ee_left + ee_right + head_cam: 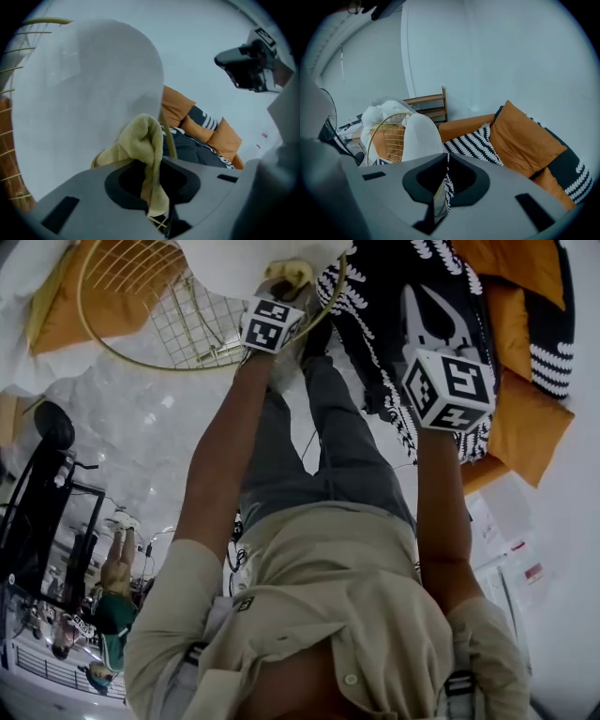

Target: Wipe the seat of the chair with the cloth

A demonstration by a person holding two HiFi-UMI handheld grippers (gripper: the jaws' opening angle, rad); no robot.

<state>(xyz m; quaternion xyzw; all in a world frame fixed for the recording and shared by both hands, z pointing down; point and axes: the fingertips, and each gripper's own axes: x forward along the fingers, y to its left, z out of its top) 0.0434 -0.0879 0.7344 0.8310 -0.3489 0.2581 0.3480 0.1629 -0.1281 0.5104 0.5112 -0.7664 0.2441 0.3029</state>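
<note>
Left gripper (pixel 157 161): its two fingers are pinched tight on the cloth (pixel 140 138), which bunches up out of them
Right gripper (pixel 446 159): its fingers are pressed together and I see nothing held in them; it hangs over the sofa side, apart from the chair
Cloth: yellow and soft, right at the edge of the seat (pixel 84 93); I cannot tell if it touches
Seat: big, white and rounded, sitting inside the gold wire chair (pixel 187 324)
Done so far: the cloth is in the gripper and up at the chair
Left to do: no wiped patch shows, so I think nearly all the rubbing is left, from one edge of the seat to the other
In the way: the gold rim (pixel 47 21) runs round the seat, and the gripper could bump it
Around: a striped pillow (pixel 476 143) and an orange cushion (pixel 525 140) lie on the sofa just beside the chair
Far off: a wooden rack (pixel 429 105) stands by the white wall
</note>
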